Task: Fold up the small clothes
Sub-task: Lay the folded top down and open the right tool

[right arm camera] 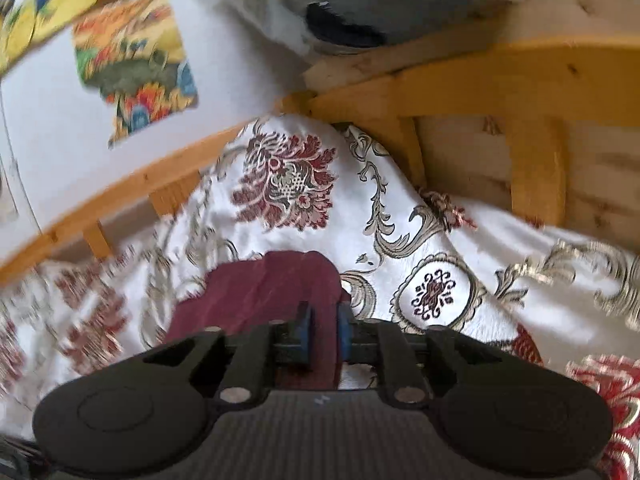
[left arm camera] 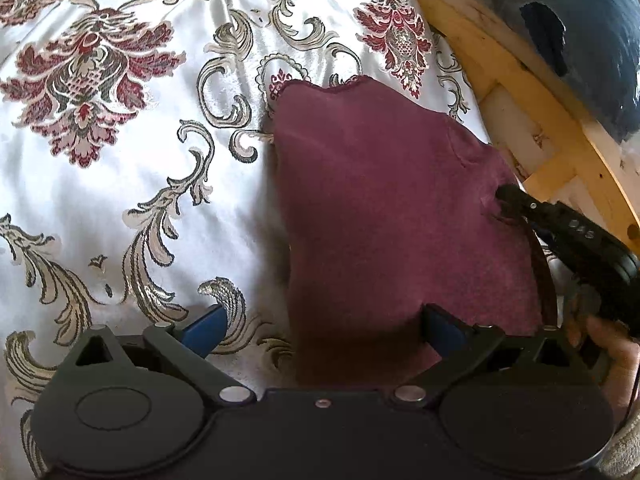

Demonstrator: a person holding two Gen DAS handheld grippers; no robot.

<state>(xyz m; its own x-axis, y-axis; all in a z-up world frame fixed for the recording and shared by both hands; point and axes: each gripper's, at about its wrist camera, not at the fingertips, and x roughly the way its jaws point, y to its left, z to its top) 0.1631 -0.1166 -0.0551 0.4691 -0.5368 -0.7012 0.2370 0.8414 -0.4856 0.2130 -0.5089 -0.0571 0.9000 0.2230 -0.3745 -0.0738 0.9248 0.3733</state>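
A small maroon garment (left arm camera: 384, 200) lies on a white bedspread with red and grey floral patterns (left arm camera: 132, 184). My left gripper (left arm camera: 324, 328) is open, its blue pads wide apart at the garment's near edge; the right pad (left arm camera: 440, 328) overlaps the cloth. My right gripper (left arm camera: 508, 196) enters from the right in the left wrist view and pinches the garment's right side. In the right wrist view the right gripper (right arm camera: 324, 332) is shut on a fold of the maroon garment (right arm camera: 256, 292), which is lifted slightly off the bedspread (right arm camera: 400, 208).
A yellow wooden bed frame (left arm camera: 516, 68) runs along the right and far sides (right arm camera: 480, 76). A dark blue bundle (left arm camera: 580, 20) lies beyond the frame. A white wall with colourful pictures (right arm camera: 132, 56) stands at the far left.
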